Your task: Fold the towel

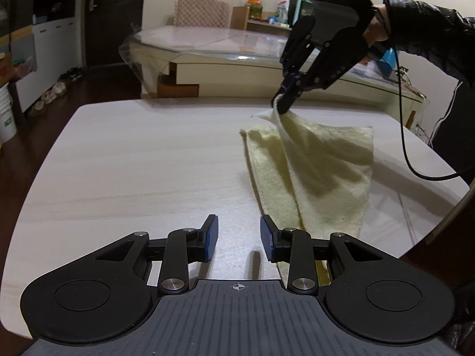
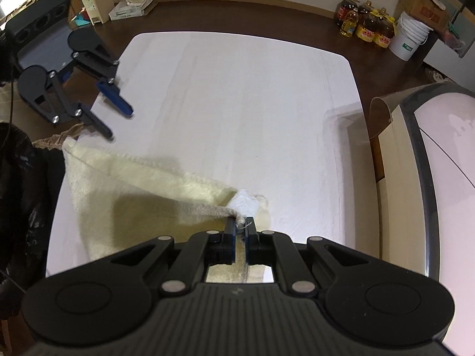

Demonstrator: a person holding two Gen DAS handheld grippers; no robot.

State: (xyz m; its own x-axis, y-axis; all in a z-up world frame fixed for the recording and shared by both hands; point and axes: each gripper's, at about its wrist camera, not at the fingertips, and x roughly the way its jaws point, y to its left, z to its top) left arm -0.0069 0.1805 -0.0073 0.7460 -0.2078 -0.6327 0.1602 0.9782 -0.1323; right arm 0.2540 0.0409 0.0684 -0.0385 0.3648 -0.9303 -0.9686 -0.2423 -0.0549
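A pale yellow towel (image 1: pixel 323 169) lies on the white table (image 1: pixel 133 160), partly folded. My right gripper (image 1: pixel 283 101) is shut on the towel's far corner and holds it lifted above the table, so the cloth hangs down in a tent. In the right wrist view the pinched corner (image 2: pixel 242 221) sits between the shut jaws, and the towel (image 2: pixel 142 195) stretches away to the left. My left gripper (image 1: pixel 239 237) is open and empty, low over the table just left of the towel's near corner. It also shows in the right wrist view (image 2: pixel 117 118), open.
A glass-topped table (image 1: pixel 213 44) and a chair stand behind the white table. Oil bottles (image 2: pixel 368 23) and a white bucket (image 2: pixel 408 40) sit on the floor past the far edge. A curved white appliance (image 2: pixel 439 178) stands at the right. A black cable (image 1: pixel 406 136) hangs from the right gripper.
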